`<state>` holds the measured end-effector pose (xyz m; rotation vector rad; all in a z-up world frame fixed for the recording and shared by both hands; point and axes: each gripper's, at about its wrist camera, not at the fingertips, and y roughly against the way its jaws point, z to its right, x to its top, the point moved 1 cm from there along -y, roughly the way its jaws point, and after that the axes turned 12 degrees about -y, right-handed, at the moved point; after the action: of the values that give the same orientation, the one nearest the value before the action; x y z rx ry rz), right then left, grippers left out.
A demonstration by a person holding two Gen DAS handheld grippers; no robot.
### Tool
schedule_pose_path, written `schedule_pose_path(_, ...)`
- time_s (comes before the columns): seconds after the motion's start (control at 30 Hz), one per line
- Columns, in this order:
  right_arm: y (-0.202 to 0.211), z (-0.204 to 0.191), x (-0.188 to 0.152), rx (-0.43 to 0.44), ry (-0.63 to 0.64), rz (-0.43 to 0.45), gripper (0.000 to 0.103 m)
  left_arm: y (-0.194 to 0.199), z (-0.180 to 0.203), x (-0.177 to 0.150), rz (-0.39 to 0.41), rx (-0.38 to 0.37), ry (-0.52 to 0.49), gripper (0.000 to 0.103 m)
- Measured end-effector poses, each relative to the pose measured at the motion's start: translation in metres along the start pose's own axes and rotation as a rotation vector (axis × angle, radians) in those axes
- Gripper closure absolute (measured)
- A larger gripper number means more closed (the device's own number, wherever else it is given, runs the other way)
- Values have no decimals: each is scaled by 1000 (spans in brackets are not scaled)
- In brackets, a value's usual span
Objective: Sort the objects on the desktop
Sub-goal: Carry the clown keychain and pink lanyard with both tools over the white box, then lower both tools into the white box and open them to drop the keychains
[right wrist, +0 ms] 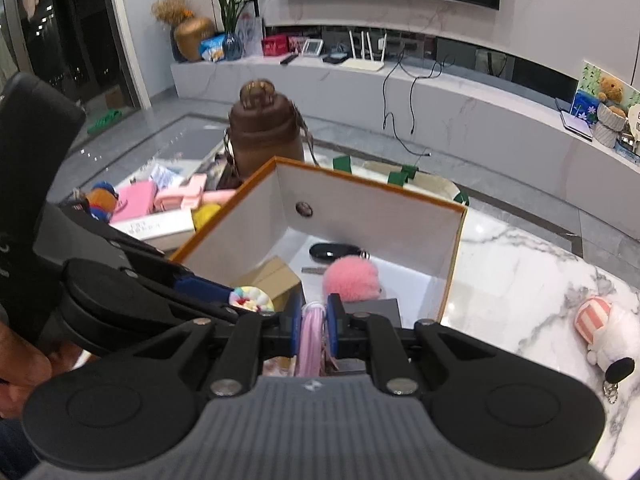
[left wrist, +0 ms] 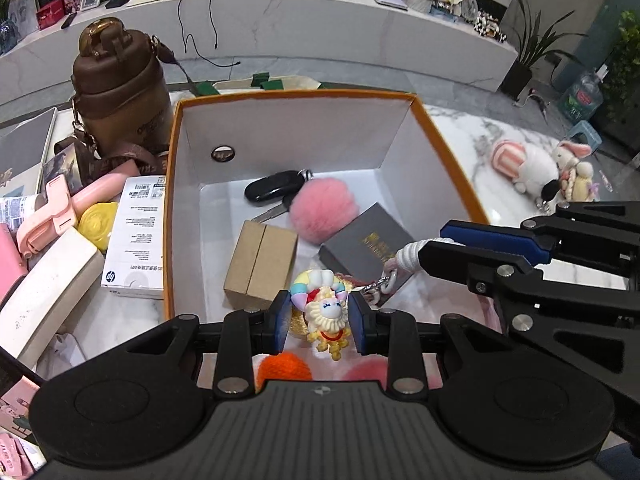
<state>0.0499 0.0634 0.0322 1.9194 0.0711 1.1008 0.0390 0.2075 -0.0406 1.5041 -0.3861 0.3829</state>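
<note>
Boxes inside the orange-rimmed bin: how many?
2. A tan cardboard box near the bin's left wall, a dark grey gift box to its right. The claws may hide others.

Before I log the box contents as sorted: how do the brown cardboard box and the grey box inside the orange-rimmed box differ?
The brown cardboard box is plain, with a seam down its middle; the grey box carries gold lettering. The cardboard box looks chunkier, the grey box flatter. The cardboard box sits nearer the left wall of the orange-rimmed box, the grey box nearer the right wall, partly under a keychain clip. Both are closed, lying on the floor of the orange-rimmed box.
</note>
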Motion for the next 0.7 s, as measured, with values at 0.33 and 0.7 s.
schedule_pose_path(0.33,-19,-4,-4,-46,56,-53,89,-12,0,-2,-46,47,-49,68)
schedule_pose_path(0.7,-42,-5,-12,-103,136,-133,89,-29,4,-7,-93,81,-104,68)
